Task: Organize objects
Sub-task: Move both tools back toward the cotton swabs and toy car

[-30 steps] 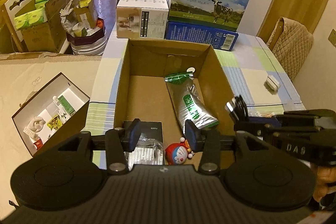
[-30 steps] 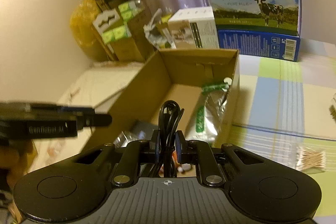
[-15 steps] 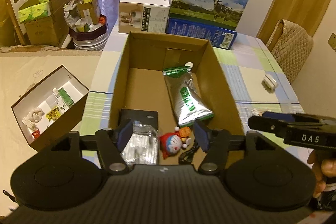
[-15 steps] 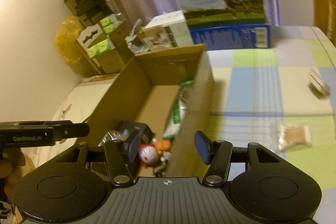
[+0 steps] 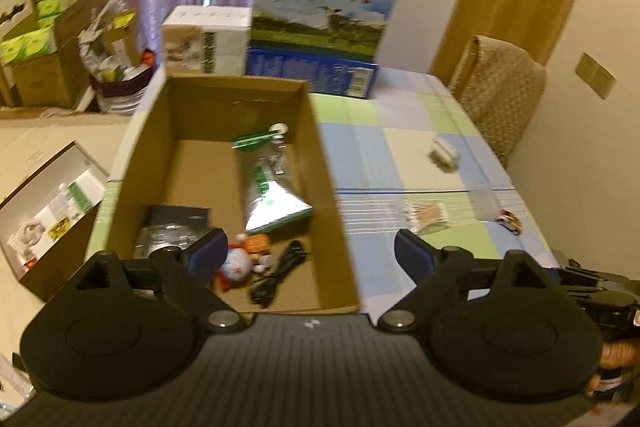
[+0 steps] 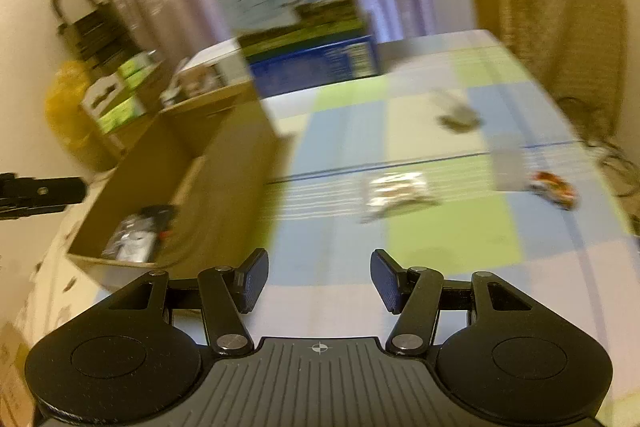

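The left gripper [image 5: 310,251] hangs over the near end of the open brown cardboard box [image 5: 328,187], fingers spread wide and empty. Inside the box lie a silver-and-green foil pouch [image 5: 268,187], a round red-and-white toy figure [image 5: 238,263], a coiled black cable [image 5: 278,275] and a clear-wrapped packet on a black case [image 5: 168,233]. The right gripper [image 6: 319,279] is also spread and empty, over the green-and-blue checked tablecloth [image 6: 440,239]. On the cloth (blurred) lie a clear bag of cotton swabs [image 5: 426,215] and a small red toy car [image 6: 554,189]
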Available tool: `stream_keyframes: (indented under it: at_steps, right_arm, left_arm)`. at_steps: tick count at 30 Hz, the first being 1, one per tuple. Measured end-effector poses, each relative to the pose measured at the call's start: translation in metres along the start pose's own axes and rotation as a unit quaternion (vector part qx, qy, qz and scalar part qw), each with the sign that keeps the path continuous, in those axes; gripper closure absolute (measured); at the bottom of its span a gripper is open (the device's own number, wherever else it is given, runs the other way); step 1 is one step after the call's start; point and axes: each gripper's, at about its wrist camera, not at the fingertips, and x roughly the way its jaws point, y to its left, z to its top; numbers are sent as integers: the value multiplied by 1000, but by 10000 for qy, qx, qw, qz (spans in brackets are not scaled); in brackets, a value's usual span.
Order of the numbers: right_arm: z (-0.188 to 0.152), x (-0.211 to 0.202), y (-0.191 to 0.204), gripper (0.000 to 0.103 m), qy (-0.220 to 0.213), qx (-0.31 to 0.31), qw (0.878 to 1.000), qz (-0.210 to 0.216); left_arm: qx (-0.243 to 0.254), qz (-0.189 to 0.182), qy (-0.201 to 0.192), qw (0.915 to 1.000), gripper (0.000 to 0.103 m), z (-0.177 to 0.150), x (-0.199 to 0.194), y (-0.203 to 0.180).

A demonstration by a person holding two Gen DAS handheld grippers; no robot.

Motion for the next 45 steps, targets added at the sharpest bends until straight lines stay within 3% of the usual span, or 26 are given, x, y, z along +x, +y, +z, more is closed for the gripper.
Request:
stream_keyframes:
  at_steps: [10, 20, 29, 40, 45]
  right_arm:
    - [4, -66, -74, 49, -466, 450, 9964, -539]
    - [13, -88, -122, 49, -571, 516, 9935, -842]
    - [24, -78, -152, 49, -434, 308, 9933, -1022]
    - [32, -44, -181, 49, -211, 216, 9924, -1197]
    - [35, -28, -188, 49, -123, 210, 9922, -1221]
  left_arm:
    - [719, -584, 48, 9957, 4, -6, 16, -77]
    - [1504, -717, 293, 9856, 4, -12, 47, -135]
    - [2151, -779, 693, 9710, 4, -7, 90, -166]
    - [2164, -987, 1396, 9612, 3, 4, 147, -175]
    - [2216, -957, 1506, 9587, 3, 6, 167, -177]
